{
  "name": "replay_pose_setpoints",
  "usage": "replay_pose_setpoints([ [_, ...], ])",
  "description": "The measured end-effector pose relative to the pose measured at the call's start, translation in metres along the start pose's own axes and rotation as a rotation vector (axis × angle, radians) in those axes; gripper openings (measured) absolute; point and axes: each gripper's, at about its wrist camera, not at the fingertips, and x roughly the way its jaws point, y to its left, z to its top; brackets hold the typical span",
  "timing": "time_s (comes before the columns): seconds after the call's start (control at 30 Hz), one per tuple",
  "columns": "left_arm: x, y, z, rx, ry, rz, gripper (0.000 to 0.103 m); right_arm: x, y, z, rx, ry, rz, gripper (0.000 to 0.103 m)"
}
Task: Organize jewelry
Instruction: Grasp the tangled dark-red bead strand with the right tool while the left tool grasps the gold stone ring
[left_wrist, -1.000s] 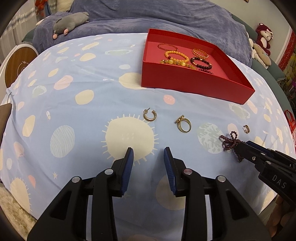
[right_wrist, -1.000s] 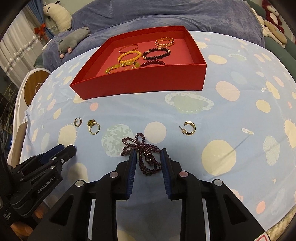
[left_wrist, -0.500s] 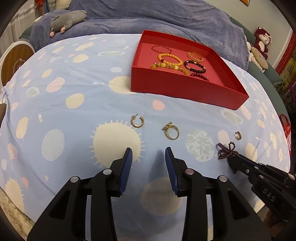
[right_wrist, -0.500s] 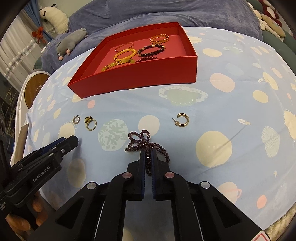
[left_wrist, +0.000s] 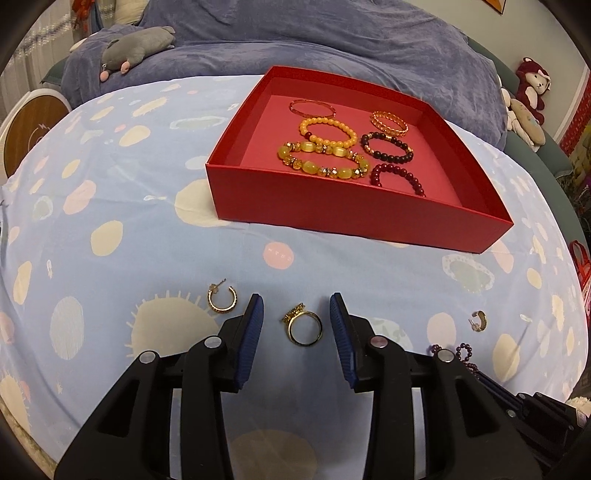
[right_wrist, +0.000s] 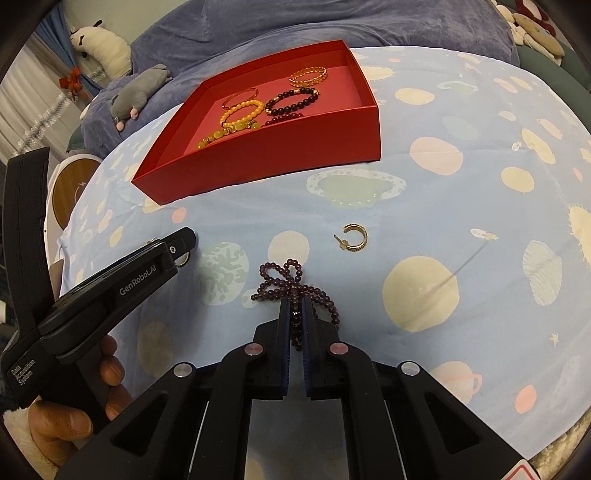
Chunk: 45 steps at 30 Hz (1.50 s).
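A gold ring lies on the blue patterned sheet between the fingers of my left gripper. Its pads stand clear of the ring on both sides, so it is open. My right gripper is shut on a tangled purple bead bracelet, still resting on the sheet; part of that bracelet shows in the left wrist view. Behind stands a red box holding several bracelets. The box also shows in the right wrist view, and the left gripper is seen there held by a hand.
A gold hoop earring lies left of the left gripper, and a second hoop earring lies beyond the right one. A grey plush toy lies on the purple blanket behind. The bed's edge falls away close to me.
The left gripper moved across the sheet so the gold ring now lies between its fingers. The right gripper closed on the purple bead bracelet.
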Motion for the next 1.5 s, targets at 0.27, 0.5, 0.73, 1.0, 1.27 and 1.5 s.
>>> replay_pose_setpoints([
  [0.27,-0.009,0.019,-0.012,0.037,-0.017,0.001,0.021,0.0,0.0,0.0,0.001,0.002,0.004,0.005],
  [0.5,-0.016,0.035,-0.018,0.012,-0.024,-0.023,0.021,0.0,0.001,-0.001,-0.005,0.003,0.002,0.005],
  [0.73,-0.019,0.027,-0.011,0.022,-0.053,-0.038,0.036,-0.001,0.002,-0.002,0.001,0.003,0.004,0.005],
  [1.0,-0.01,0.019,-0.013,0.068,-0.042,-0.042,0.036,-0.001,0.002,-0.002,0.002,0.003,0.006,0.005],
  [1.27,-0.014,0.012,-0.017,0.056,-0.036,-0.085,0.035,0.0,0.002,-0.002,0.003,0.004,0.008,0.005],
  [1.5,-0.008,0.018,-0.011,0.035,-0.034,-0.038,0.035,0.0,0.002,-0.002,0.003,0.004,0.008,0.005],
])
